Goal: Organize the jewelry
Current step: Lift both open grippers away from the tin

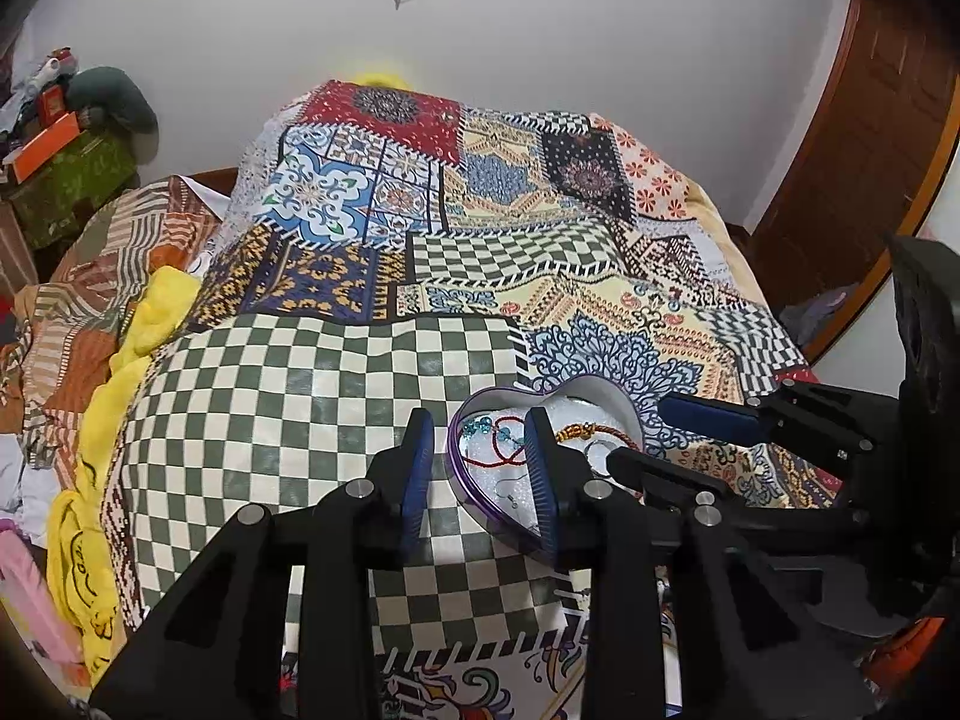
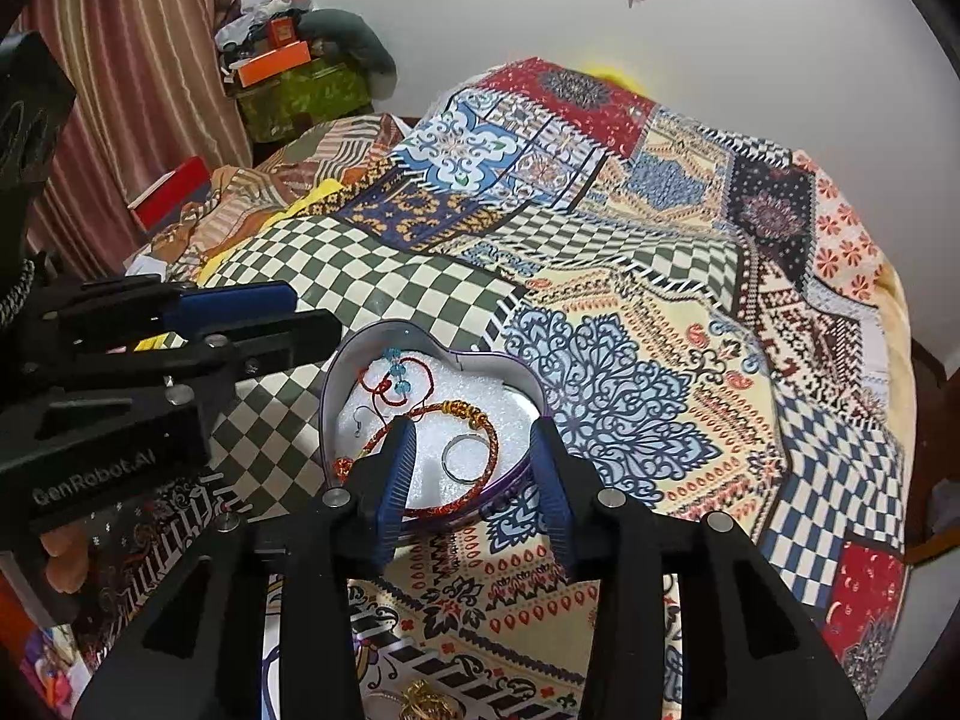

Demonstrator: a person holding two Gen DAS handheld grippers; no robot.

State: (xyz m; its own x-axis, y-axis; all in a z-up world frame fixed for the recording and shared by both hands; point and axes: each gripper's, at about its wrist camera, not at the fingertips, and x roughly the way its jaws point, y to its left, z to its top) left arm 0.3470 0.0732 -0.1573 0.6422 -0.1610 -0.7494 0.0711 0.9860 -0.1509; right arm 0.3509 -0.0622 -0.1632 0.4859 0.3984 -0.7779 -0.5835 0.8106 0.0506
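Note:
A heart-shaped tin (image 2: 333, 378) with a purple rim and white foam lining lies on the patchwork bedspread. Inside it are a red thread bracelet (image 2: 420, 369) with blue beads, a red-and-gold bangle (image 2: 491, 450), a silver ring (image 2: 447, 463) and small ear hooks. My left gripper (image 1: 480, 468) is open and straddles the tin's (image 1: 576, 389) left wall, one finger outside and one over the red thread (image 1: 487, 464). From the near side, my right gripper (image 2: 474, 480) is open too. Its left finger is over the bangle and its right finger is just outside the tin's right wall.
The quilt (image 1: 372, 396) covers a bed that rises toward a white wall. Heaped clothes and a yellow cloth (image 1: 150, 324) lie to the left, with stacked boxes (image 2: 282, 63) beyond. More gold jewelry (image 2: 423, 702) lies near the bottom edge. A wooden door (image 1: 852, 168) stands at right.

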